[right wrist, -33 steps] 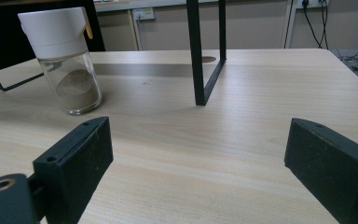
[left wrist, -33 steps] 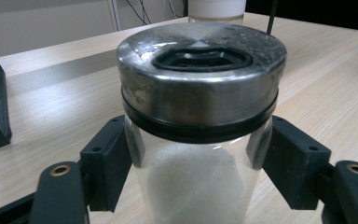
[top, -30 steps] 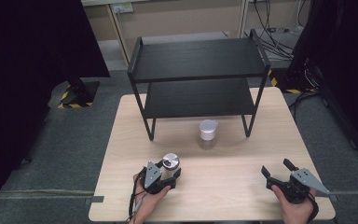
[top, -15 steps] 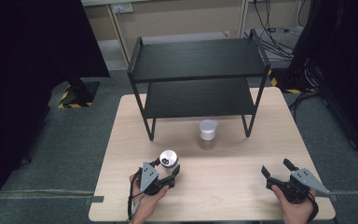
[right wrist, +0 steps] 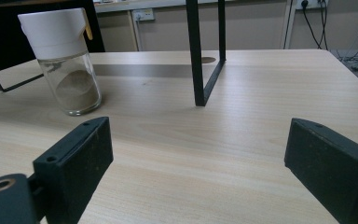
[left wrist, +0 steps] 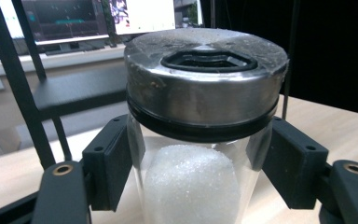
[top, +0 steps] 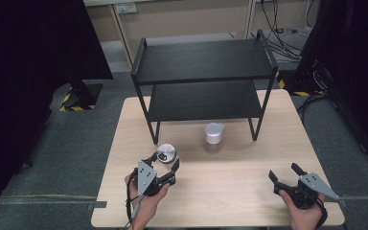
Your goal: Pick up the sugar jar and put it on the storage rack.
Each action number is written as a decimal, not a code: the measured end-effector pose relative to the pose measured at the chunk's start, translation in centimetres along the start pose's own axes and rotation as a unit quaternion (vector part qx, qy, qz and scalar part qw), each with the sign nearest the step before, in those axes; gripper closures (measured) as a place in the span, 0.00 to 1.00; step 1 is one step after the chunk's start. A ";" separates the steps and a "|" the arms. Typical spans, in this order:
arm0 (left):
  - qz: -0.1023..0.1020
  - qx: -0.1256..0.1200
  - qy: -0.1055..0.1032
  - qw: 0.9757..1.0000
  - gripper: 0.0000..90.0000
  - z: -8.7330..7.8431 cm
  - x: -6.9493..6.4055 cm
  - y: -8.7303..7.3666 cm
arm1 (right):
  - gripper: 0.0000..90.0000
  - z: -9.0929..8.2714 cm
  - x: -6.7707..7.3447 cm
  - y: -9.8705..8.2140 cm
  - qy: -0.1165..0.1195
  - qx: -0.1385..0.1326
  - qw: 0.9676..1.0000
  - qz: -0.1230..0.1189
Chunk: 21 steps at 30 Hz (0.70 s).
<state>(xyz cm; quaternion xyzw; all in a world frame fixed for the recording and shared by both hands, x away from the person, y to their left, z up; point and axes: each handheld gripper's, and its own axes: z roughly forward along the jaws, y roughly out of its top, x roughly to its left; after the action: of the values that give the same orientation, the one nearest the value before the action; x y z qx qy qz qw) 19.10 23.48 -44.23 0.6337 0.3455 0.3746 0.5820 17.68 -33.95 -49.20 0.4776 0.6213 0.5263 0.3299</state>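
since a second ago the jar (top: 166, 153) has lifted off the table (top: 230, 191), pinched below its metal lid by the left gripper (top: 165, 165) near the shelf (top: 203, 81). right gripper (top: 284, 173) rests spread and empty, white-capped shaker (top: 214, 136) well apart.

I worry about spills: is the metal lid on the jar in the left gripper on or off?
On. The steel lid caps the glass jar, its black ring seated on the rim.

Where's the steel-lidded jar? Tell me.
In the high view the steel-lidded jar sits near the table's front left, clamped in the left hand-held gripper, before the black shelf rack.
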 end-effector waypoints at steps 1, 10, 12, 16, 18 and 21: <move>0.002 -0.002 0.003 1.000 0.34 0.1 0.0 0.3 | 0.09 0.0 0.0 0.0 0.000 0.000 1.000 0.000; 0.015 -0.026 0.027 0.999 0.34 0.9 -0.1 2.9 | 0.09 0.0 0.0 0.0 0.000 0.001 1.000 -0.001; 0.017 -0.030 0.034 0.999 0.34 1.1 -0.1 3.5 | 0.09 0.0 0.0 0.0 0.000 0.000 1.000 -0.001; 0.021 -0.039 0.041 0.998 0.34 1.4 -0.1 4.7 | 0.09 0.0 0.0 0.0 0.000 0.000 1.000 0.000; 0.025 -0.041 0.044 0.998 0.34 1.6 -0.1 5.3 | 0.09 0.0 0.0 0.0 0.000 0.001 1.000 0.000; 0.028 -0.043 0.049 0.998 0.34 1.9 0.0 6.0 | 0.09 0.0 0.0 0.0 0.000 0.001 1.000 0.000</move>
<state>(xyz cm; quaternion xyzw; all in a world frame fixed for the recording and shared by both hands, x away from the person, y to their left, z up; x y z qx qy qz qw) 20.73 22.06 -38.35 0.5988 0.3392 0.4354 0.5803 17.69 -33.94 -49.18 0.4777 0.6217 0.5259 0.3298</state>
